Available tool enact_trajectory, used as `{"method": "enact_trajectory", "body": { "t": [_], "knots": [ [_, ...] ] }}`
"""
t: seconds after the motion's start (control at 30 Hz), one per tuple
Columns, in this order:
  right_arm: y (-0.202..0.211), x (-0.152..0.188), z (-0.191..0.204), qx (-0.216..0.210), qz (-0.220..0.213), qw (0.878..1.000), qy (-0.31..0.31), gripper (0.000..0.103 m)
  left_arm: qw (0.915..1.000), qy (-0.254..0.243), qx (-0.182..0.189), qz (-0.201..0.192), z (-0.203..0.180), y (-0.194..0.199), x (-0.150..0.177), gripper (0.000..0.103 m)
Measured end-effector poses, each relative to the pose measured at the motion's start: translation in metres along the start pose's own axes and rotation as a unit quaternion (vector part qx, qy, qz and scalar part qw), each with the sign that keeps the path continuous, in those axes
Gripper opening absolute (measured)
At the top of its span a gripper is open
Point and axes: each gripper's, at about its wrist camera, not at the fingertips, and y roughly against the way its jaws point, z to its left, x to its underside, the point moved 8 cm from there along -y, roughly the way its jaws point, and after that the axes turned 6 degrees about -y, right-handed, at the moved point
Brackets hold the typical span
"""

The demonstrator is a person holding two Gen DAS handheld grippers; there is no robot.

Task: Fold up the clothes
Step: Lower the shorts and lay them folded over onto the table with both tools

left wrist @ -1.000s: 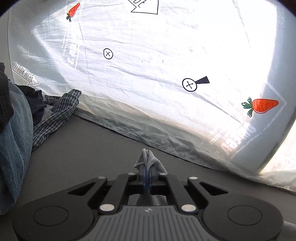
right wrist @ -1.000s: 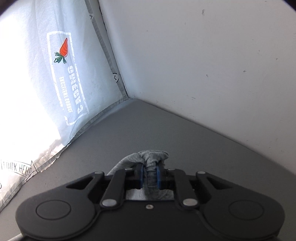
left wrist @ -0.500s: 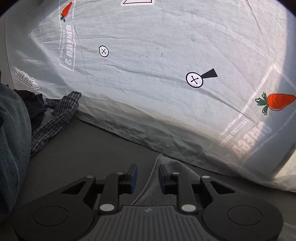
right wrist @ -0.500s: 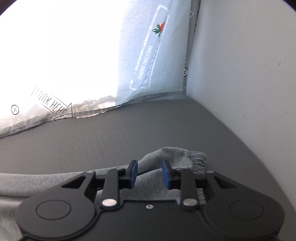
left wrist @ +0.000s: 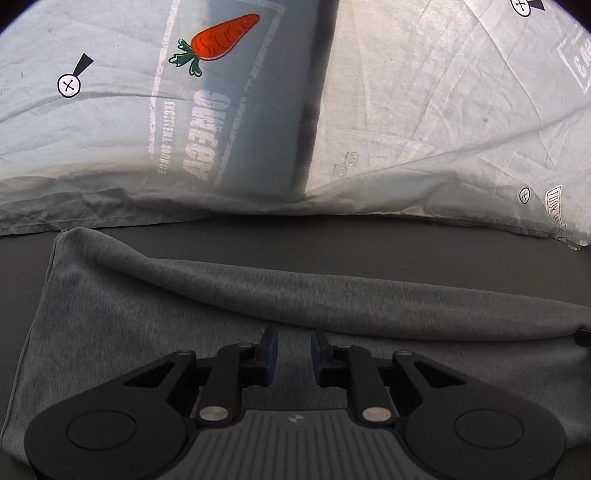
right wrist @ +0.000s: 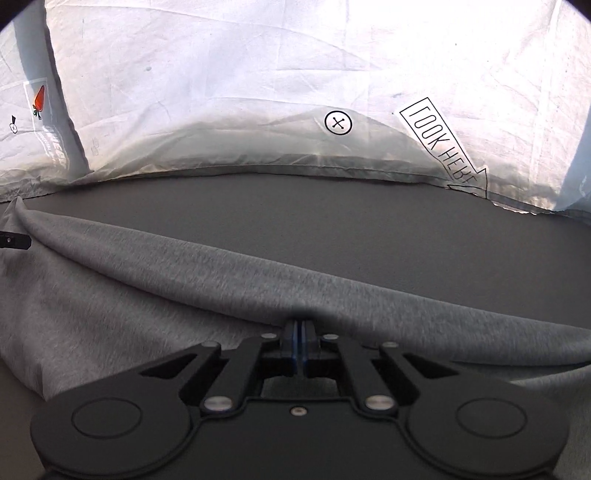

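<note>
A grey garment (left wrist: 155,295) lies spread on the dark grey surface (left wrist: 369,240), with a long raised fold running across it. It also fills the lower part of the right wrist view (right wrist: 184,273). My left gripper (left wrist: 293,345) is open, its fingers just above the cloth in front of the fold, holding nothing. My right gripper (right wrist: 299,330) has its jaws closed together at the near edge of the fold; the cloth drapes over the tips, so a grip on it cannot be confirmed.
A white translucent sheet (left wrist: 424,110) printed with a carrot (left wrist: 221,35), lettering and crossed circles hangs behind the surface. It also shows in the right wrist view (right wrist: 258,74), with a "look here" arrow (right wrist: 443,144). A dark tip (right wrist: 14,242) shows at the left edge.
Both grippers let go of the bunched cloth ends and swung round to face the spread garment. The left stayed open; the right closed again at the fold.
</note>
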Motion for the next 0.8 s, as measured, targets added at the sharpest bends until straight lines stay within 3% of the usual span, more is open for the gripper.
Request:
{"method": "enact_trajectory", "body": {
  "t": [0.1, 0.27, 0.4, 0.47, 0.6, 0.67, 0.8],
  "knots": [
    [-0.015, -0.022, 0.002, 0.015, -0.013, 1.0, 0.002, 0.002, 1.0, 0.003, 0.001, 0.0, -0.013, -0.019, -0.007, 0.021],
    [-0.042, -0.054, -0.015, 0.026, -0.025, 0.998, -0.054, 0.003, 0.9989, 0.037, -0.017, -0.024, -0.01, -0.04, -0.032, 0.021],
    [-0.027, -0.064, -0.019, 0.026, -0.036, 0.995, -0.093, 0.004, 0.9979, 0.055, -0.017, -0.03, -0.01, -0.035, -0.047, 0.022],
    [-0.012, -0.055, -0.009, 0.022, -0.036, 0.993, -0.114, 0.005, 0.9983, 0.051, 0.015, -0.025, -0.024, -0.025, -0.04, 0.023],
    [0.002, -0.02, 0.024, 0.001, -0.007, 0.996, -0.089, 0.005, 0.9966, 0.038, 0.072, -0.008, -0.055, -0.009, -0.022, 0.023],
    [0.001, -0.006, 0.036, 0.015, -0.017, 0.998, -0.057, 0.005, 0.9968, 0.019, 0.077, 0.009, -0.072, -0.013, -0.008, 0.023],
    [-0.005, -0.01, 0.047, 0.034, -0.024, 0.999, -0.028, 0.005, 0.9982, 0.0, 0.059, -0.004, -0.09, -0.018, -0.011, 0.024]
  ]
}}
